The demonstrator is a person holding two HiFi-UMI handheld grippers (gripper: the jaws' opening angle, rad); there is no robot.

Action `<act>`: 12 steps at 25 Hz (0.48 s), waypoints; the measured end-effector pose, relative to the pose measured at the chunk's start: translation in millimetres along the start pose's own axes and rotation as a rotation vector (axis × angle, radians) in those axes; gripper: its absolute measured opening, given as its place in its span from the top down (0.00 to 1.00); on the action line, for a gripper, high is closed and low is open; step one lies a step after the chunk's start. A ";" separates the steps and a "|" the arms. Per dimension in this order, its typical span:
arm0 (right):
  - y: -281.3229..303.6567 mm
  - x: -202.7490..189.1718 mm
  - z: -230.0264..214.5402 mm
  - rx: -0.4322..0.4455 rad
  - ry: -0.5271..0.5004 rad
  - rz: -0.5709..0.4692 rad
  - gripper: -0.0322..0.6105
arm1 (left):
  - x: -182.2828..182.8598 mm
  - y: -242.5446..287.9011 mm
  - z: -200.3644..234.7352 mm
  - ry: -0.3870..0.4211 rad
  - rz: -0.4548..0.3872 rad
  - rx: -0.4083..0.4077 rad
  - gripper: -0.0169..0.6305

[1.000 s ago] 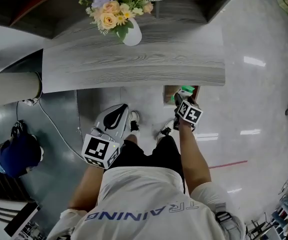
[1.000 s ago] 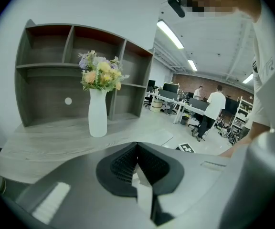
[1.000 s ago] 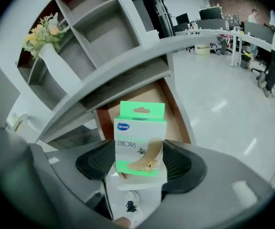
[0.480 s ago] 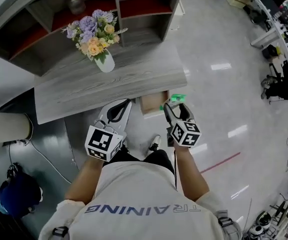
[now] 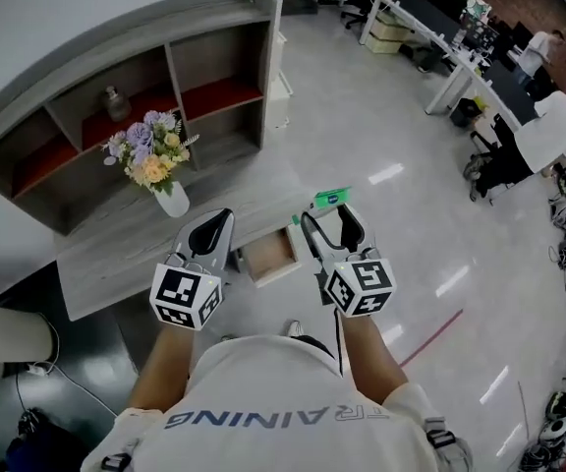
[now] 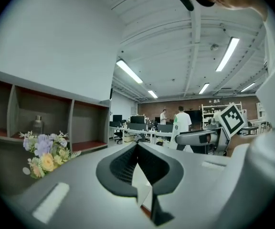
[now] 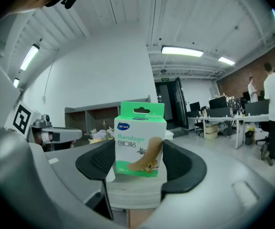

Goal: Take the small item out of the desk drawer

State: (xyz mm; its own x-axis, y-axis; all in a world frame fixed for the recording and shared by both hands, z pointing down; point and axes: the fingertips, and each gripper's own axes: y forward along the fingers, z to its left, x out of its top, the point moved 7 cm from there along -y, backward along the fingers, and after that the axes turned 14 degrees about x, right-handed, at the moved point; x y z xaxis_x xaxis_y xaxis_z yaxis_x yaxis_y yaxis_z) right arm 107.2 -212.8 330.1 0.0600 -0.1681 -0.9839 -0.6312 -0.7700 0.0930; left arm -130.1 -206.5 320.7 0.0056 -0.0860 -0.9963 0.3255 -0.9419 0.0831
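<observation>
A green-and-white bandage box (image 7: 140, 138) stands upright between the black pads of my right gripper (image 7: 140, 159), which is shut on it. In the head view the box (image 5: 331, 199) is held up above the front right edge of the grey wooden desk (image 5: 116, 259) by the right gripper (image 5: 329, 220). The small desk drawer (image 5: 270, 254) hangs open below and between the two grippers. My left gripper (image 5: 217, 222) hovers over the desk left of the drawer. Its jaws (image 6: 137, 147) are shut with nothing in them.
A white vase of flowers (image 5: 154, 168) stands on the desk behind the left gripper. A grey shelf unit (image 5: 165, 77) with a small bottle rises behind it. Office desks, chairs and people (image 5: 534, 116) fill the far right. A red line (image 5: 430, 337) crosses the glossy floor.
My right gripper has lifted the bandage box from the drawer to above the desk edge. The left gripper has risen too. The head view has tilted up into the room.
</observation>
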 end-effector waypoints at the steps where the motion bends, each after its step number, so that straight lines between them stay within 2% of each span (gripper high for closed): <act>1: -6.4 12.1 -0.3 -0.002 -0.020 -0.022 0.45 | 6.7 0.9 -3.5 0.000 -0.017 -0.008 0.99; 5: -26.2 42.8 -5.7 -0.021 -0.055 -0.079 0.45 | 22.3 3.5 -15.5 -0.002 -0.058 -0.030 0.99; 12: -31.3 52.9 -12.9 -0.028 -0.040 -0.088 0.45 | 26.6 4.5 -24.9 -0.005 -0.054 -0.038 0.99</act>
State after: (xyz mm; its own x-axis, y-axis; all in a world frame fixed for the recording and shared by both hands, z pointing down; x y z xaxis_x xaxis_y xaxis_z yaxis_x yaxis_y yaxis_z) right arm 140.1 -205.5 277.1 0.0825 -0.0747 -0.9938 -0.6030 -0.7977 0.0099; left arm -105.0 -204.9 294.1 -0.0177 -0.0371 -0.9992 0.3608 -0.9322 0.0282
